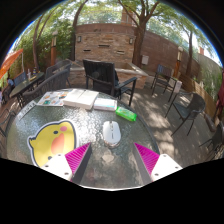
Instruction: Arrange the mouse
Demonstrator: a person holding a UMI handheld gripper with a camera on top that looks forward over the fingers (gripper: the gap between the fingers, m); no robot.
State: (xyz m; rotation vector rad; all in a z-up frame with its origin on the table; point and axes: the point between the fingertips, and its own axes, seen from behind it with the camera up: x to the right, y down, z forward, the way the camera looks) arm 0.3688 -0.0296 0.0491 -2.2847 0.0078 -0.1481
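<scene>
A white mouse (111,131) lies on the round glass table (150,136), just ahead of my fingers and a little left of the midline between them. A yellow duck-shaped mouse mat (52,139) lies to the left of the mouse, ahead of my left finger. My gripper (112,160) is open and empty; its two pink pads (78,158) stand wide apart over the table's near edge. The mouse is beyond the fingertips, not between them.
A white book or box (80,98) and a white pad (104,102) lie at the table's far side, and a green object (126,114) lies right of them. Black chairs (105,75) stand around the table. A brick wall and trees stand beyond.
</scene>
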